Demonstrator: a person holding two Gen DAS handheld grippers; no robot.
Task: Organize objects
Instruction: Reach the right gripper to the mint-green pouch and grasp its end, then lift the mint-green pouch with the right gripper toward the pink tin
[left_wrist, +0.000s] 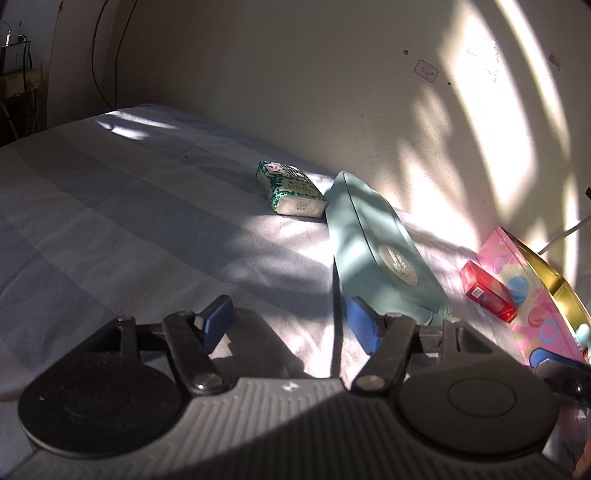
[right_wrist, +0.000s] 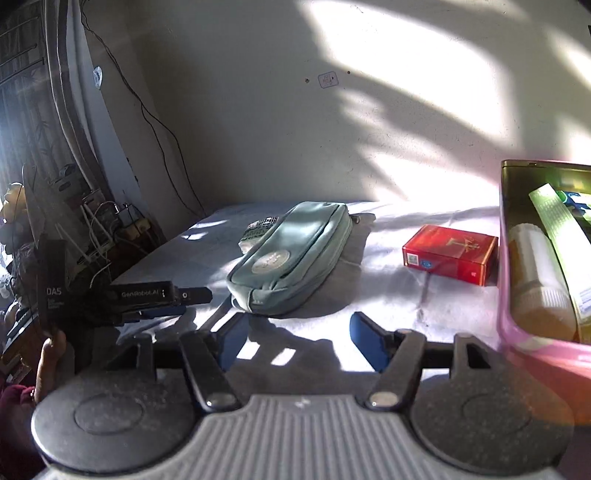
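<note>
A teal zip pouch (left_wrist: 384, 251) lies on the white cloth, also in the right wrist view (right_wrist: 291, 254). A green-patterned packet (left_wrist: 291, 188) lies just beyond it, half hidden behind the pouch in the right view (right_wrist: 258, 230). A red box (left_wrist: 487, 291) (right_wrist: 452, 253) lies beside a pink tin (left_wrist: 532, 291) (right_wrist: 532, 343) that holds a white bottle (right_wrist: 539, 273) and a green tube (right_wrist: 561, 229). My left gripper (left_wrist: 291, 325) is open and empty, its right pad by the pouch's near end. My right gripper (right_wrist: 299, 339) is open and empty, short of the pouch.
A wall (left_wrist: 295, 92) rises right behind the objects. The cloth-covered surface (left_wrist: 110, 229) stretches left. Cables and clutter (right_wrist: 107, 221) sit past its left edge. The left gripper's body (right_wrist: 125, 295) shows at the left of the right view.
</note>
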